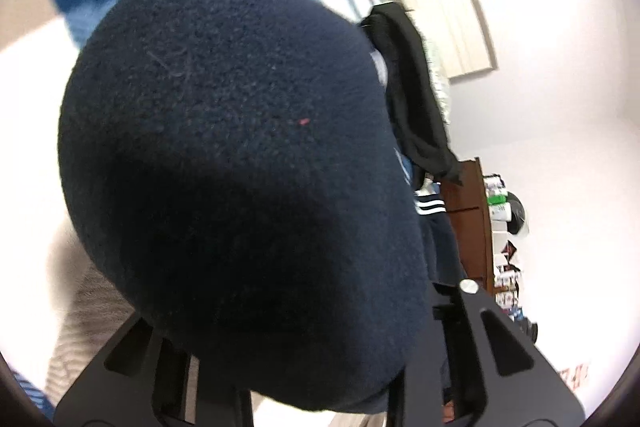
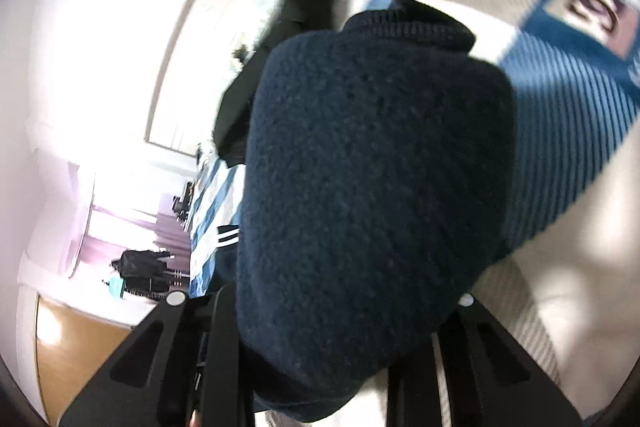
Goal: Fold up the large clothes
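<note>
navy fleece pinched in both my grippers

left gripper [image 1: 316,379] and right gripper [image 2: 320,383] each clamped nearly closed on the navy fleece garment [image 1: 240,155], bunched above the striped blanket [image 2: 568,115].

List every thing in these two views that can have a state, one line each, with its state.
Left hand-held gripper: shut on the dark navy fleece garment, which bulges over its fingers.
Right hand-held gripper: shut on the same navy fleece.
Dark navy fleece garment: bunched, pinched at two places.
Blue, white and beige striped blanket: spread flat beneath.
Black garment: lying crumpled beyond the fleece.
</note>
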Demonstrator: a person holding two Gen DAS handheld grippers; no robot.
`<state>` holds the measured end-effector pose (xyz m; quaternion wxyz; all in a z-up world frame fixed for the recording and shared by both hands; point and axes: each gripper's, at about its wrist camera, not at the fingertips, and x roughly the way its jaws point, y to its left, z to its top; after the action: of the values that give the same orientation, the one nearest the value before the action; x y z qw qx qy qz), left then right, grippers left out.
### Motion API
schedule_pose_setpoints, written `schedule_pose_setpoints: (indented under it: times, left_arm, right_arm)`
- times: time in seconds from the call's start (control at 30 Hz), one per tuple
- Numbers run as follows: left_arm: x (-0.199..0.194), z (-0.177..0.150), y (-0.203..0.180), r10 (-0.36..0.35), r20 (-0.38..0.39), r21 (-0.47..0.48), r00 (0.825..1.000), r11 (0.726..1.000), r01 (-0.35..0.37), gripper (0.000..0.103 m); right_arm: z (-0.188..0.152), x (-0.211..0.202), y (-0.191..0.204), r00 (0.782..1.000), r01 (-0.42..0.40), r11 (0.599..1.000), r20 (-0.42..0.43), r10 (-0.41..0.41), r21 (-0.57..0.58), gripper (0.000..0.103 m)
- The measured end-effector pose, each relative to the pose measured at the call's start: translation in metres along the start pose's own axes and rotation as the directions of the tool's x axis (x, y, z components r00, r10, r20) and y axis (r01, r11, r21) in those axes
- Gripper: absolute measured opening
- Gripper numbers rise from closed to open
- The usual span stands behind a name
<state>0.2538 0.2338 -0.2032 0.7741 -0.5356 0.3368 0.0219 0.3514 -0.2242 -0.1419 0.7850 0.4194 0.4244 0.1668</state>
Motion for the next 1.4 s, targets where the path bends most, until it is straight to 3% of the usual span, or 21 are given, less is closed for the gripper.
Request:
schedule_pose_setpoints:
  times: [0.27, 0.47, 0.67, 0.9, 1.07, 1.27, 1.4]
  left_arm:
    - [-0.084, 0.009, -0.056, -0.092, 0.043, 0.12, 0.995, 0.989, 0.087, 0.024]
    - [-0.153, 0.015, -0.058, -0.135, 0.05, 0.123, 0.99, 0.984, 0.128, 0.024]
    - [-0.217, 0.022, -0.052, -0.163, 0.106, 0.137, 0.981, 0.979, 0.148, 0.024]
    - [-0.325, 0.068, -0.019, -0.17, 0.205, 0.179, 0.964, 0.975, 0.134, 0.024]
    - [-0.399, 0.133, -0.015, -0.159, 0.296, 0.222, 0.942, 0.97, 0.094, 0.024]
    - [-0.486, 0.228, -0.01, -0.124, 0.431, 0.238, 0.894, 0.971, 0.02, 0.024]
    - [-0.528, 0.283, 0.014, -0.071, 0.499, 0.211, 0.864, 0.977, -0.041, 0.024]
  right_arm:
    - [-0.016, -0.065, 0.074, 0.996, -0.091, 0.987, 0.0, 0.092, -0.132, 0.023]
    - [-0.041, -0.088, 0.128, 0.987, -0.162, 0.971, -0.047, 0.156, -0.178, 0.023]
    - [-0.08, -0.081, 0.186, 0.973, -0.225, 0.944, -0.112, 0.203, -0.24, 0.023]
    - [-0.12, -0.031, 0.28, 0.942, -0.316, 0.903, -0.206, 0.263, -0.292, 0.023]
    - [-0.148, 0.023, 0.36, 0.909, -0.392, 0.864, -0.28, 0.31, -0.317, 0.023]
    - [-0.191, 0.098, 0.477, 0.859, -0.486, 0.797, -0.362, 0.361, -0.358, 0.023]
    - [-0.227, 0.158, 0.546, 0.832, -0.525, 0.753, -0.424, 0.356, -0.397, 0.022]
